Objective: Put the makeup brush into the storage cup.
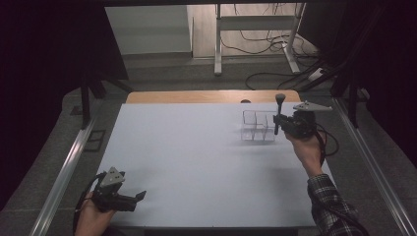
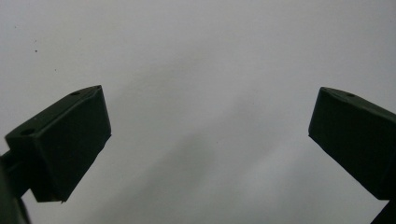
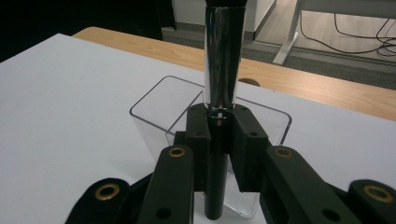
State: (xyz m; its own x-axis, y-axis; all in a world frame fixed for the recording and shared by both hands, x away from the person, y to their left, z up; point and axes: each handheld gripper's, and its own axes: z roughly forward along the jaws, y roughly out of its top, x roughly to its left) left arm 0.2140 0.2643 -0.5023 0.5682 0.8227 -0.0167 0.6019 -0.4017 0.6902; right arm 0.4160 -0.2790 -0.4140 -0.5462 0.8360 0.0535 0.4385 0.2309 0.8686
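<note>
White tabletop (image 1: 196,162) carries a clear plastic compartmented organizer (image 1: 257,126) near its far right corner, beside which a black-handled, chrome-collared makeup brush (image 3: 223,70) is held upright, clamped by the right gripper (image 3: 219,135), not yet lowered in, while the left gripper (image 1: 140,195) is kept open near the near left corner.

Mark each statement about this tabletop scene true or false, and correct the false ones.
1. The right gripper is shut on a brush held upright. True.
2. The left gripper grips a cloth. False: its jaws stand apart with nothing between them, over the white table.
3. The clear organiser stands on the table's far right part. True.
4. The brush already stands inside the organiser. False: in the high view it is held beside the organiser's right edge, in the jaws.
5. The organiser is opaque black. False: it is see-through, with dividers.
</note>
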